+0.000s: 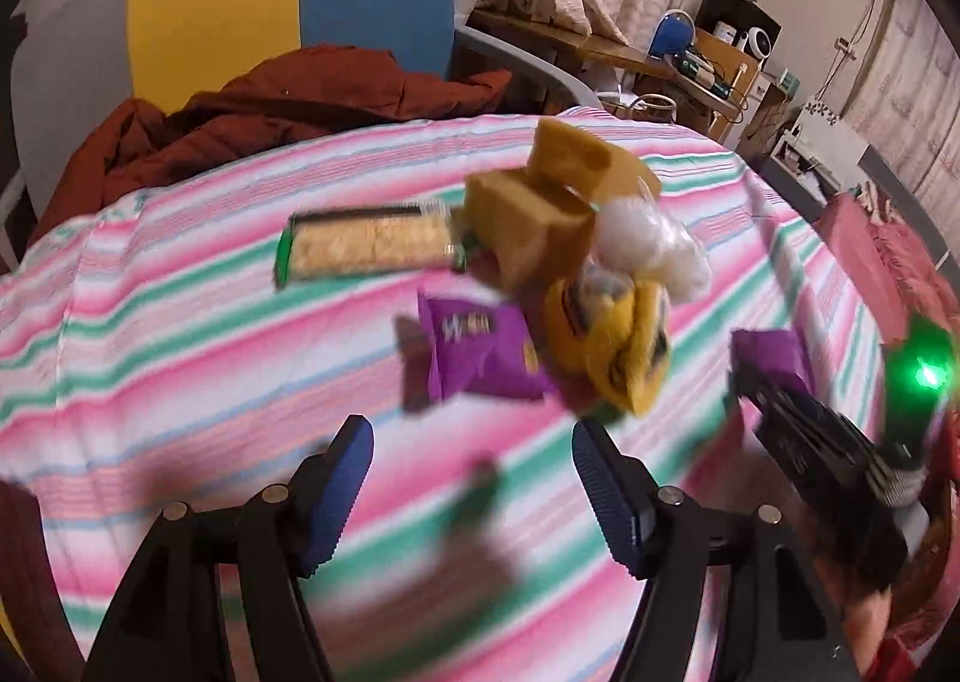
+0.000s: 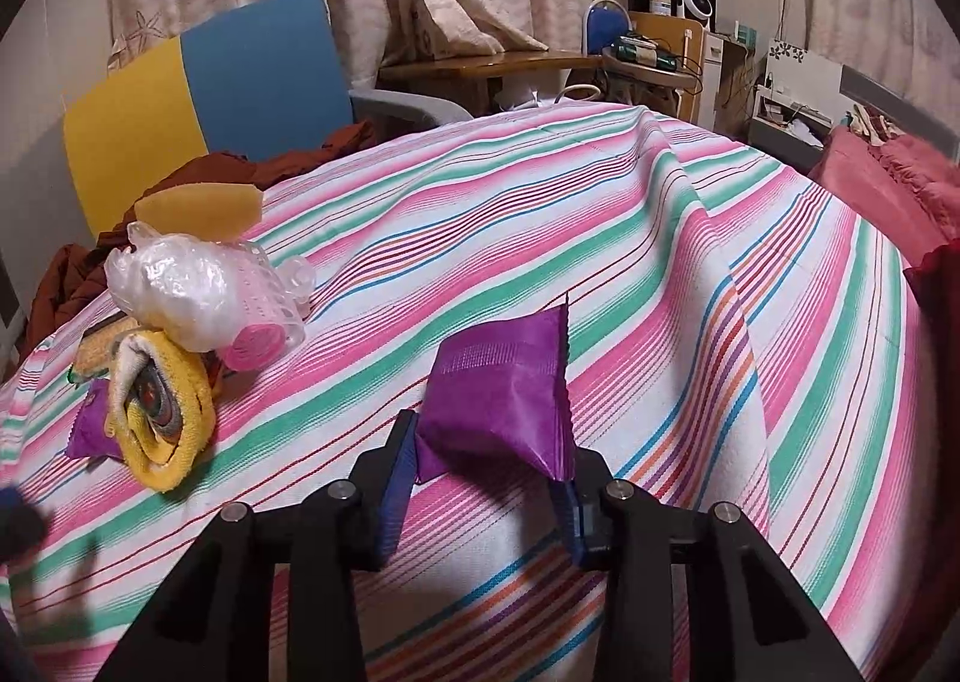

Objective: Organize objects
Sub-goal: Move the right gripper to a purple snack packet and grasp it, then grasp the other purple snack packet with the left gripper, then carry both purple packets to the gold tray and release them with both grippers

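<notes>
The whole left wrist view is smeared by motion blur, so the lettering on the purple packet (image 1: 480, 355) at centre cannot be read. At its right edge, the other gripper (image 1: 828, 460) is cut off and washed by green glare. In the right wrist view, a second purple packet (image 2: 90, 430) at lower left is mostly covered by a rolled yellow towel (image 2: 165, 412).

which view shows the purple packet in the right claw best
The right wrist view. The purple packet sits sharp and centred there, pinched between the right claw fingers above the striped cloth. The left wrist view catches only a blurred corner of it at the frame's right edge, ahead of that claw.
</notes>
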A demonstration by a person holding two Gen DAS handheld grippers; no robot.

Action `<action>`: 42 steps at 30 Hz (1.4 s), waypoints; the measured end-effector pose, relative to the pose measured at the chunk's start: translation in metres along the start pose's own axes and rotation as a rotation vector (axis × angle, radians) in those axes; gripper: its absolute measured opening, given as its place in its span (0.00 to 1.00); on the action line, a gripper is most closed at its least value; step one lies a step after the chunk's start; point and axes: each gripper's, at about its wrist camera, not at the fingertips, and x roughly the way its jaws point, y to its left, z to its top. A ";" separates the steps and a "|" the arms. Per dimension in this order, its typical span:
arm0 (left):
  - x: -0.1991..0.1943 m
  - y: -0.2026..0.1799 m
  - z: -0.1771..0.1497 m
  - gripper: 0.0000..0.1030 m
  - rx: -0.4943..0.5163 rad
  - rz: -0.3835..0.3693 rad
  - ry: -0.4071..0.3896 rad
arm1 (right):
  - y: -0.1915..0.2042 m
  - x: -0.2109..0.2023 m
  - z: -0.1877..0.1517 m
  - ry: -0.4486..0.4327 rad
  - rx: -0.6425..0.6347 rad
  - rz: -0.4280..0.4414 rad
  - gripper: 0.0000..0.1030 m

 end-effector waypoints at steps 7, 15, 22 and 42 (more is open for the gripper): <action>0.028 -0.013 0.022 0.68 0.096 0.081 -0.009 | 0.002 0.000 -0.001 -0.008 -0.010 -0.012 0.40; 0.042 -0.008 0.008 0.57 0.104 0.085 -0.075 | 0.002 0.001 -0.001 -0.017 -0.015 -0.019 0.40; 0.042 0.000 0.002 0.50 0.092 0.046 -0.095 | 0.002 0.002 -0.001 -0.022 -0.017 -0.022 0.40; -0.021 0.017 -0.061 0.47 0.119 0.055 -0.200 | 0.013 -0.002 -0.001 -0.047 -0.073 -0.059 0.39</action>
